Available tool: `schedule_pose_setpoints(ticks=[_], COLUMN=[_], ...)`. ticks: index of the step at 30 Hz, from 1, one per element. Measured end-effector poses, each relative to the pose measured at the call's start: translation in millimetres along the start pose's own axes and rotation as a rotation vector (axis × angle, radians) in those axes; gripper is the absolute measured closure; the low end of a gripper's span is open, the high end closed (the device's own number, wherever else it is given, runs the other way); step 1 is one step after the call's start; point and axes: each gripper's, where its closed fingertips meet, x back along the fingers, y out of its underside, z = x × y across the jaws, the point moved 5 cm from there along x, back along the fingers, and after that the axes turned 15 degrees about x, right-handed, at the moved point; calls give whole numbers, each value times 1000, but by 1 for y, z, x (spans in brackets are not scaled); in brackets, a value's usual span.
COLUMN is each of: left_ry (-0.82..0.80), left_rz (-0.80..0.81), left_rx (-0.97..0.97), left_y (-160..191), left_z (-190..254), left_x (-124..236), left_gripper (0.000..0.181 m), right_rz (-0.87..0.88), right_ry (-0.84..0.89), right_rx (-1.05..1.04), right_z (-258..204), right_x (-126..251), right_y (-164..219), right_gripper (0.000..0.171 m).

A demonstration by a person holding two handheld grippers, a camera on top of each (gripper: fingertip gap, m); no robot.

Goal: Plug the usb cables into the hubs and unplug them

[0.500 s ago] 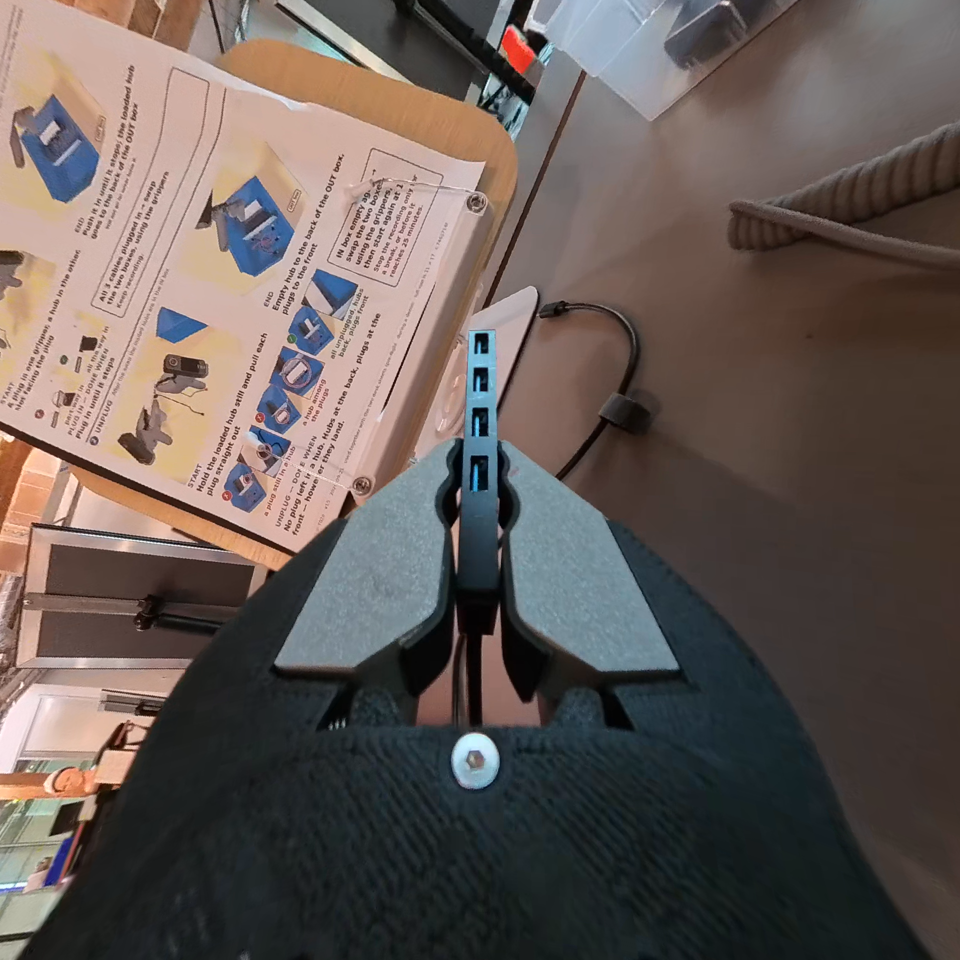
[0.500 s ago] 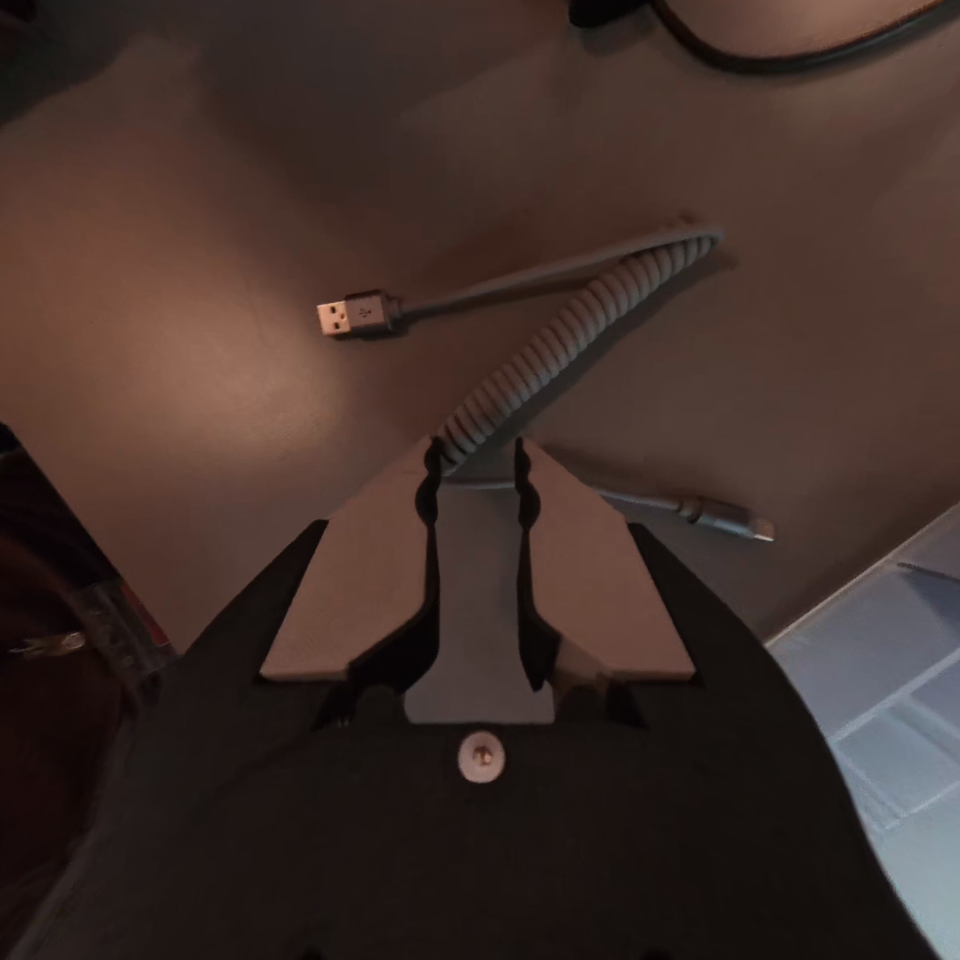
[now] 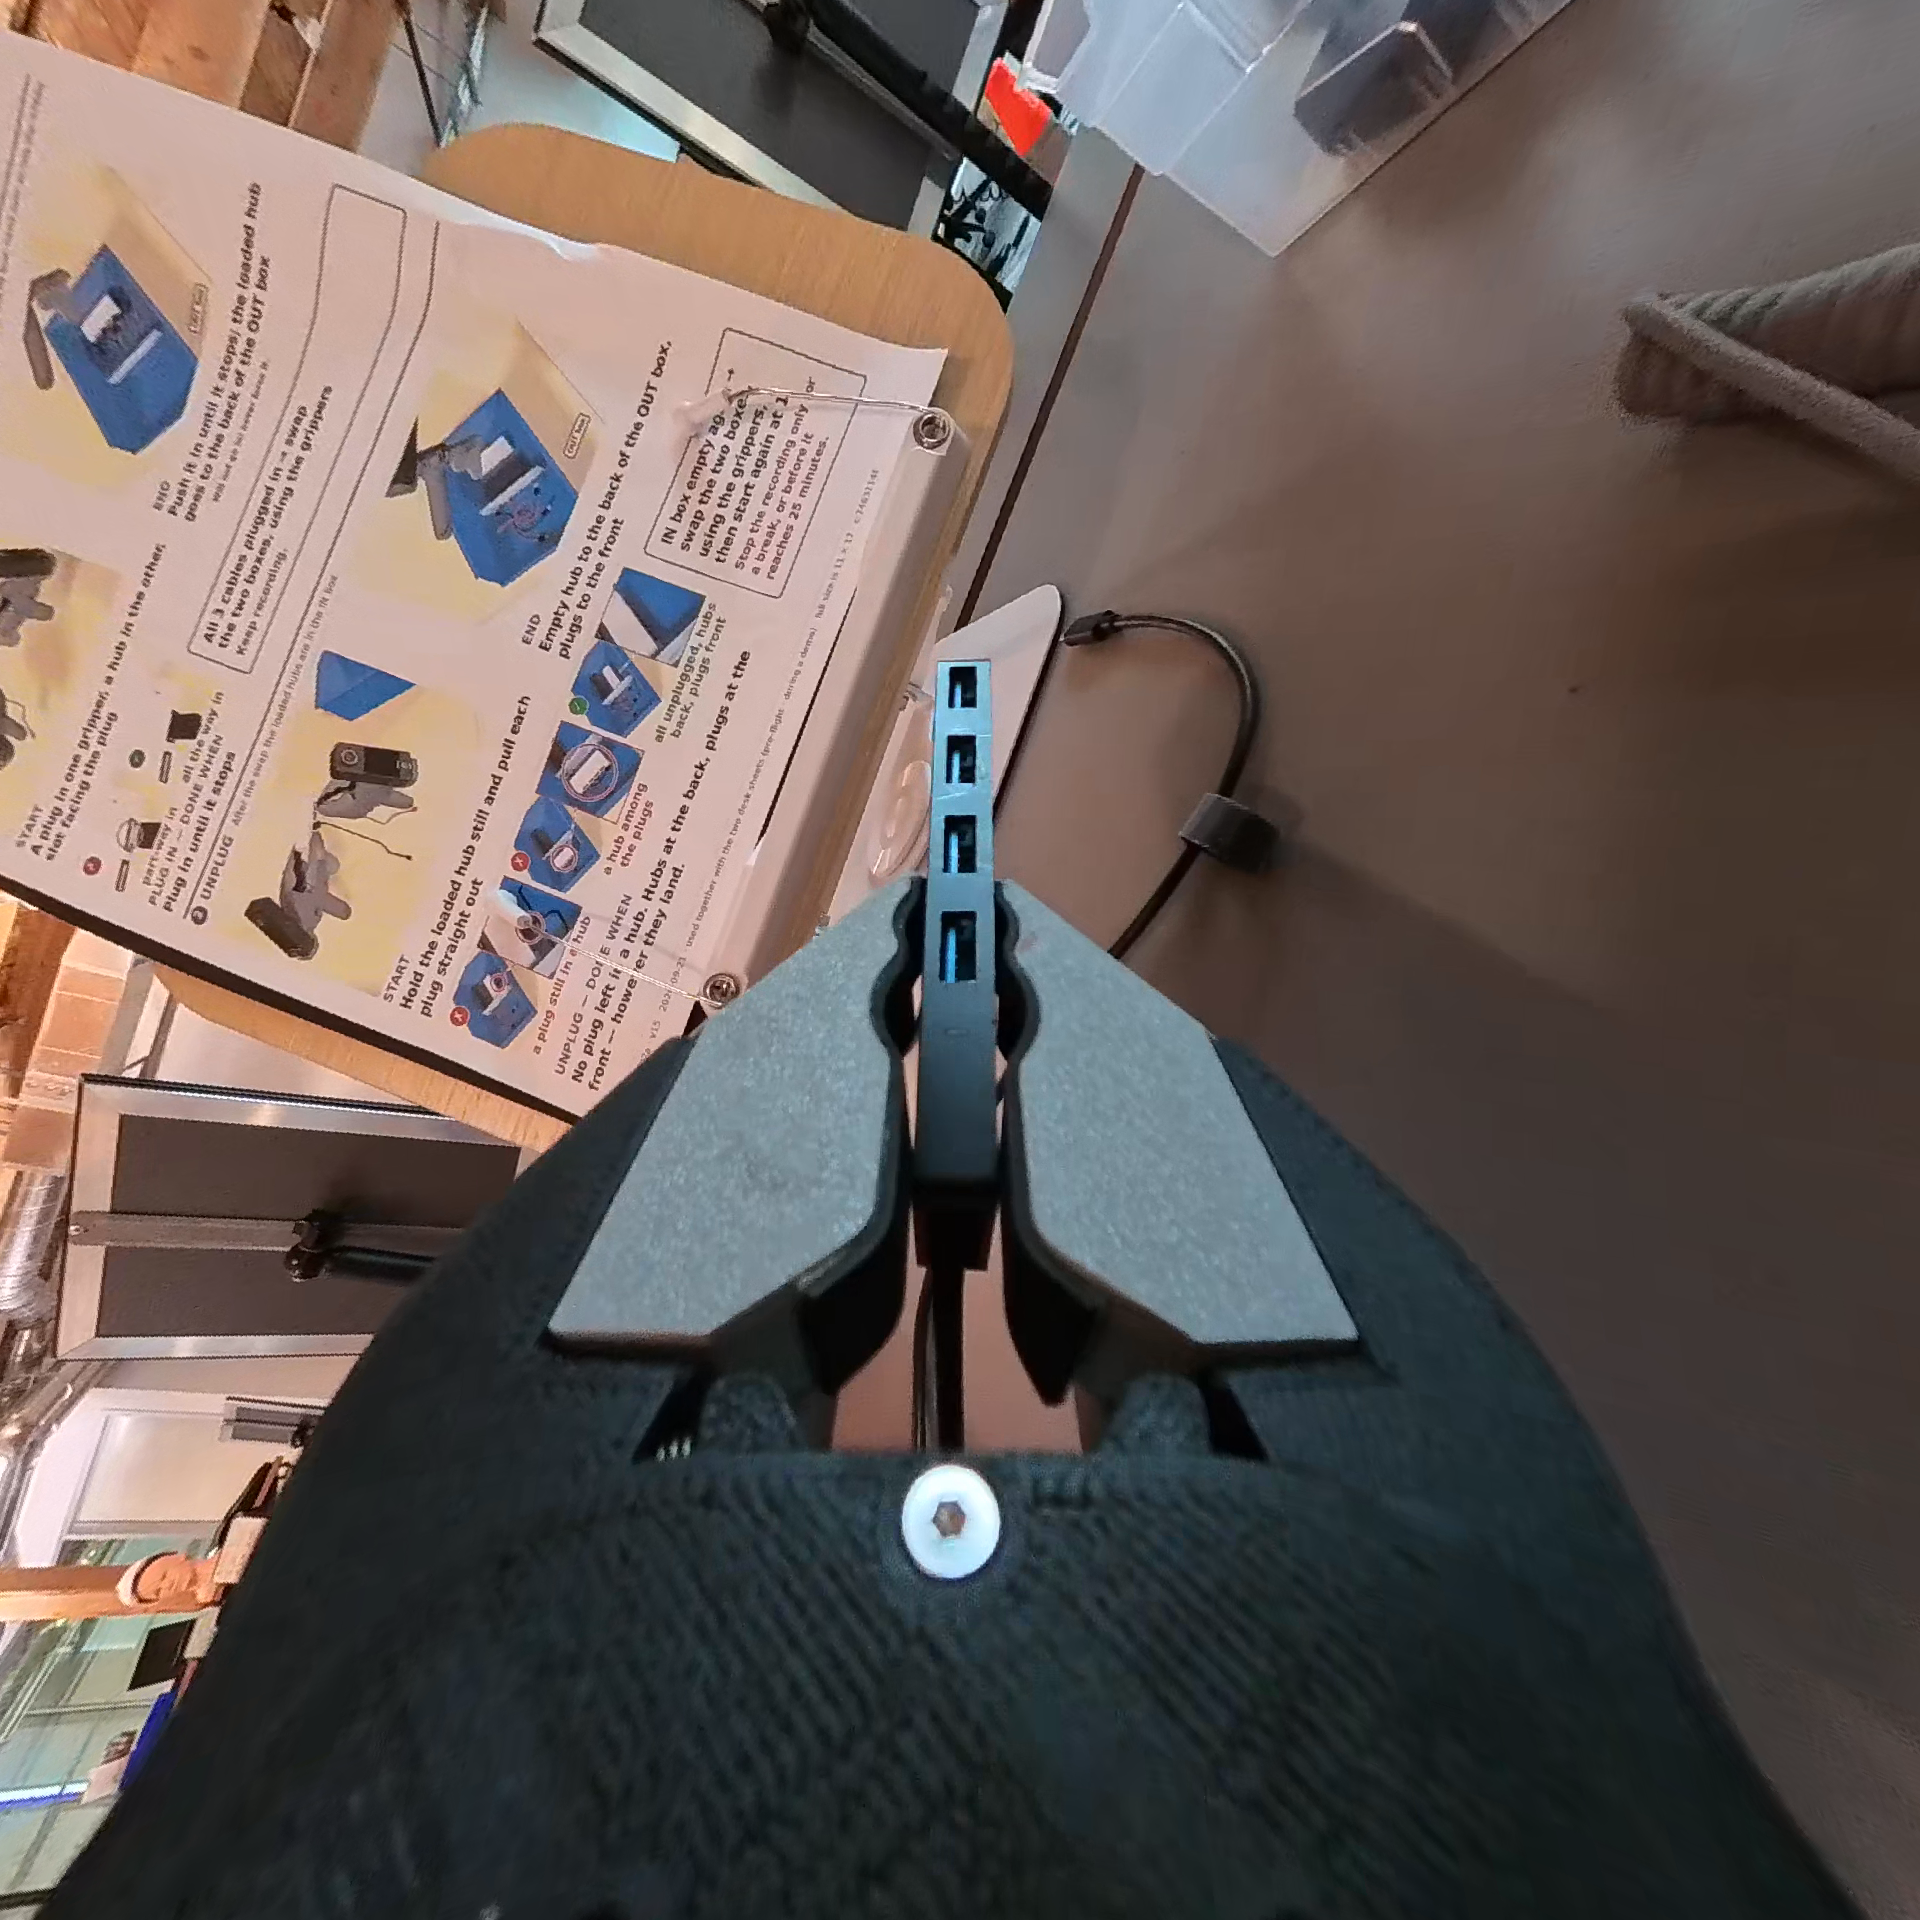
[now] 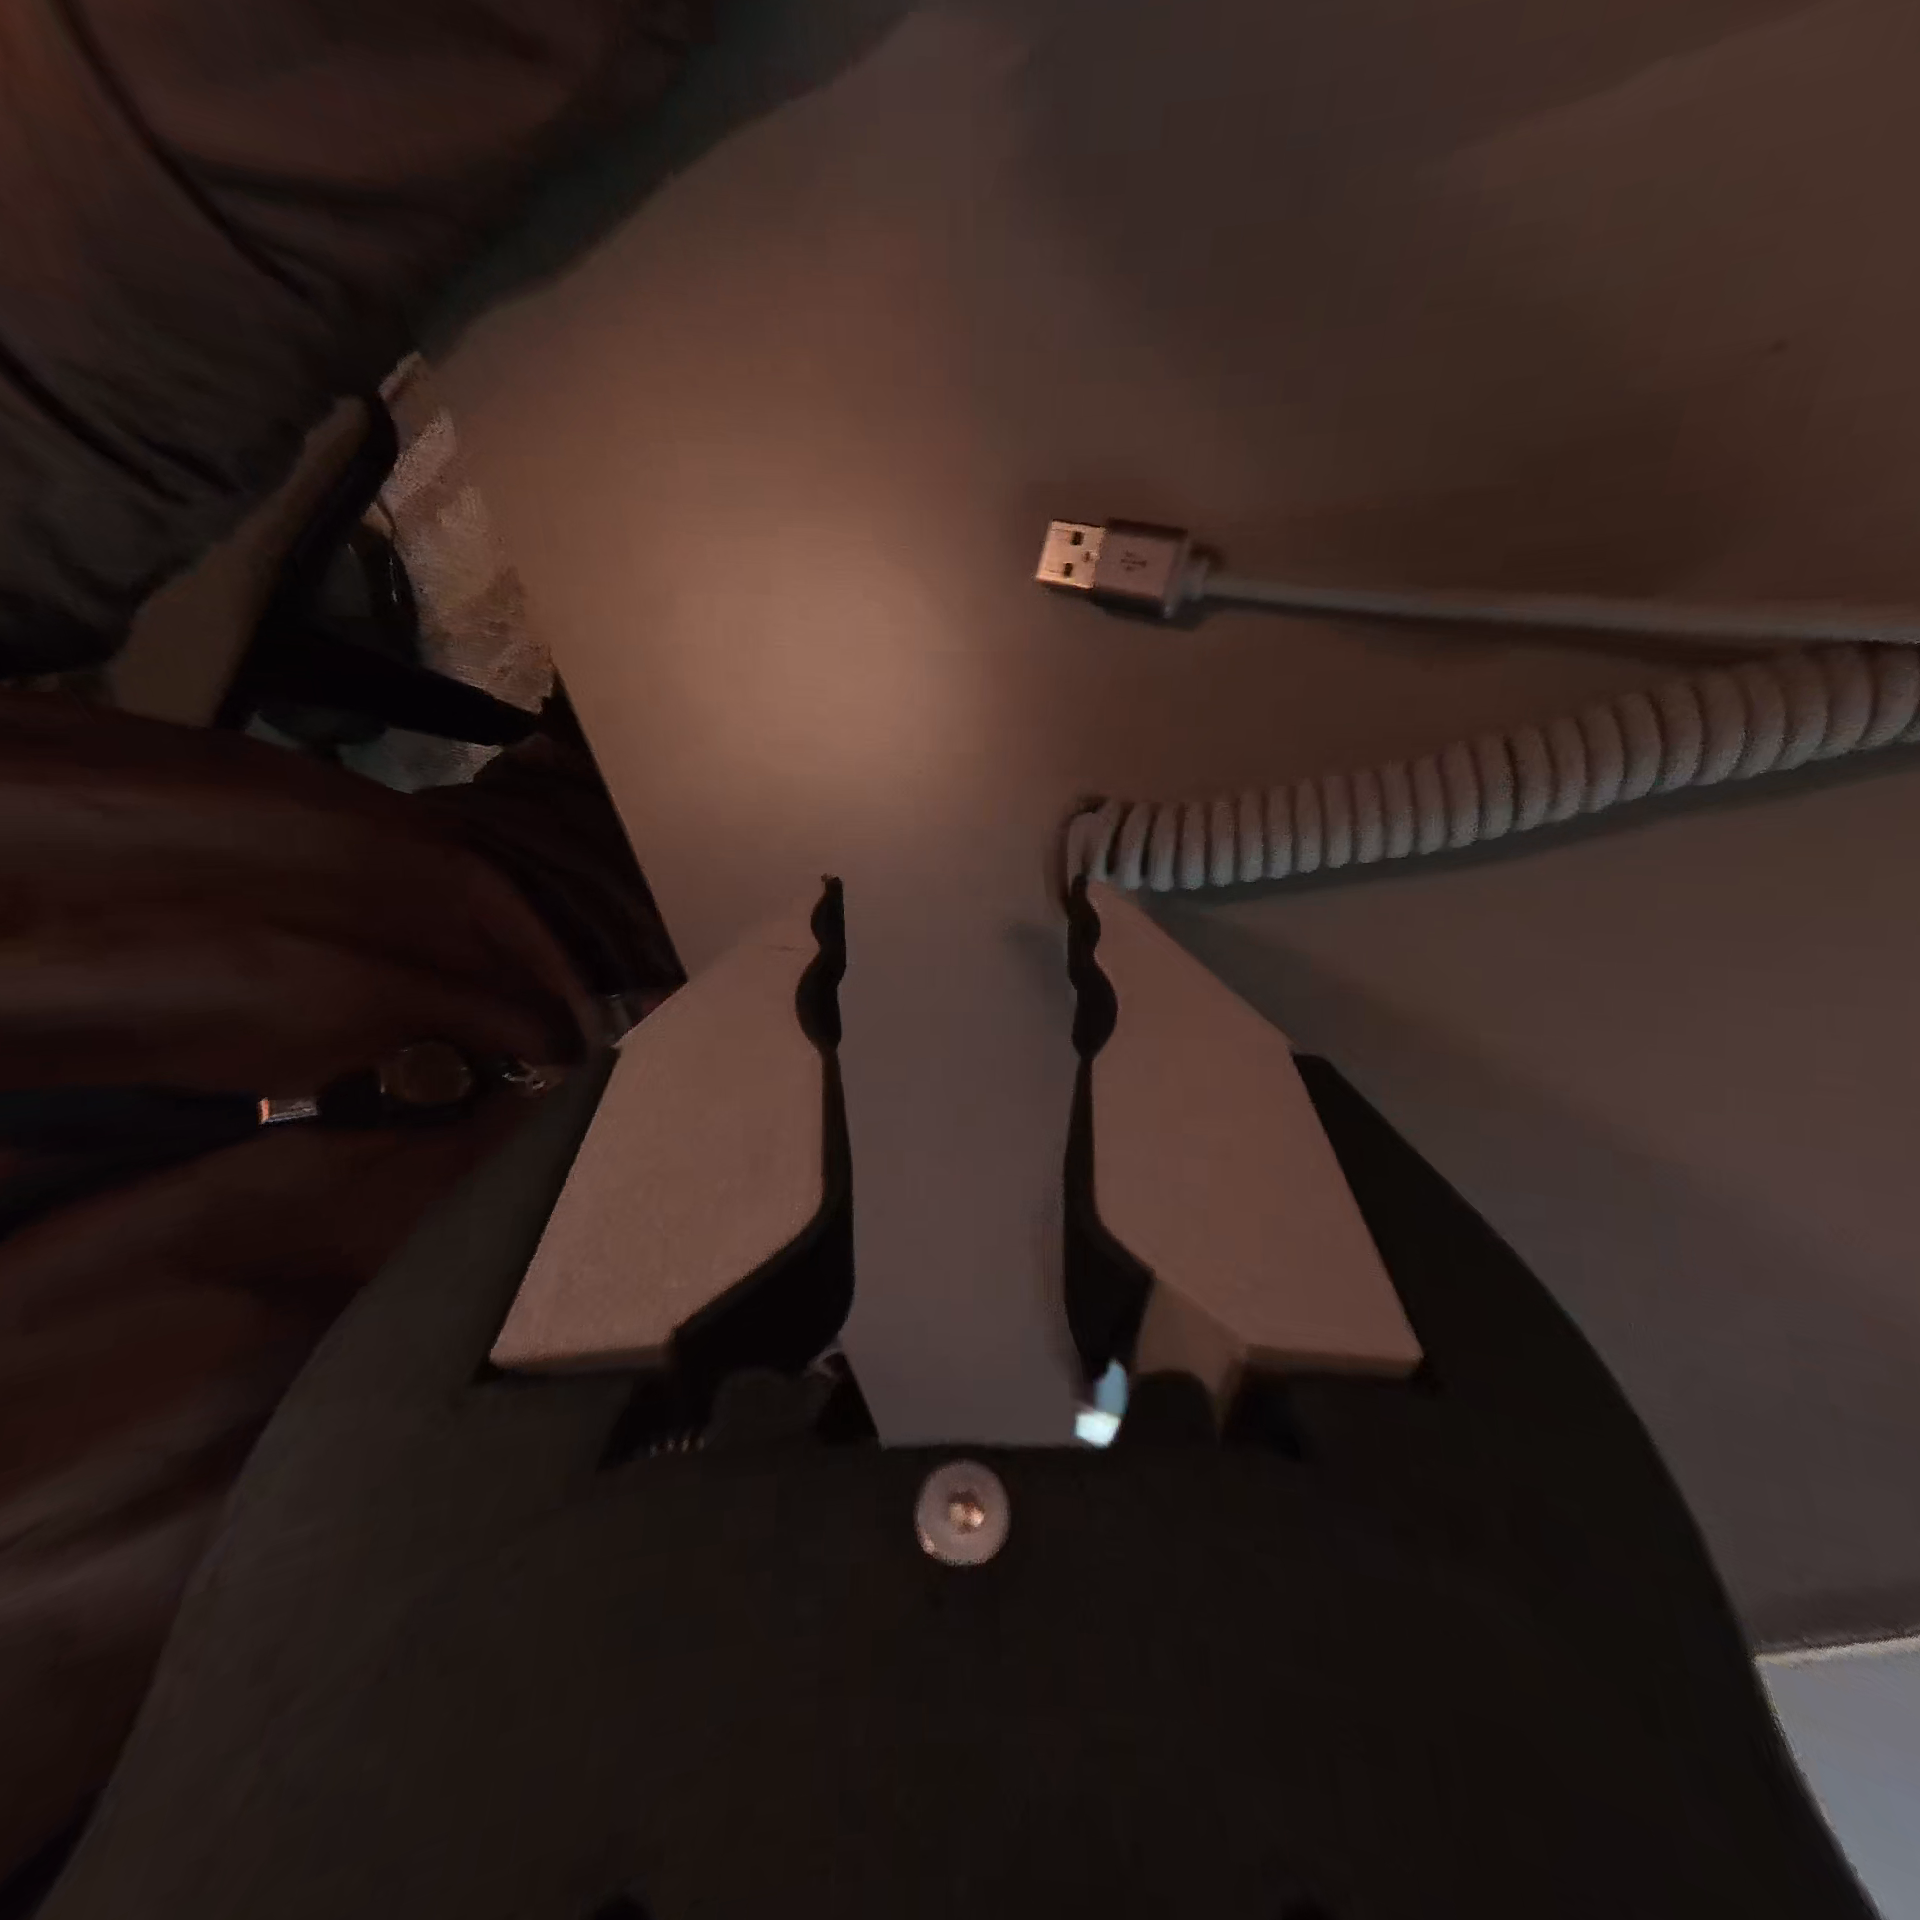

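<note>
My left gripper [image 3: 956, 914] is shut on a black USB hub [image 3: 961, 790] with several blue ports, held edge-on above the dark table; the hub's own lead runs back between the fingers. My right gripper [image 4: 956, 894] is open and empty, low over the table. A grey coiled USB cable [image 4: 1507, 779] lies just right of its right fingertip. The cable's silver USB-A plug [image 4: 1117, 569] lies flat on the table, ahead and to the right of the jaws. The coil's edge also shows in the left wrist view [image 3: 1787, 364].
An instruction sheet [image 3: 416, 582] on a wooden board leans at the left. A black cable [image 3: 1195, 748] with a clip lies on the table beyond the hub. A clear plastic box [image 3: 1299, 104] stands at the back. A person's dark clothing [image 4: 260, 935] fills the right view's left side. The grippers' ends are close to 20 cm from one another.
My right gripper has swung left and its jaws have opened wider; the silver plug and coil now sit to the right of it. My left gripper holds the hub as before.
</note>
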Motion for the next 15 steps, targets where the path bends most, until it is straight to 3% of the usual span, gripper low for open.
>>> schedule_pose_setpoints(ticks=[4,6,11,15], left_ry=[19,26,29,36], left_rz=[2,11,12,7], left_rx=[2,-8,-31,-30], left_y=[0,-2,-2,-1], left_z=[2,4,7,8], left_x=[0,0,1,0], left_gripper=[173,173,172,172], right_rz=[-46,-42,17,-10], right_ry=[14,64,240,199], right_rx=[93,174,338,539], right_z=[-12,-9,25,32], right_x=[1,1,3,-12], right_y=[-7,-15,-39,-47], right_gripper=[133,145,140,140])
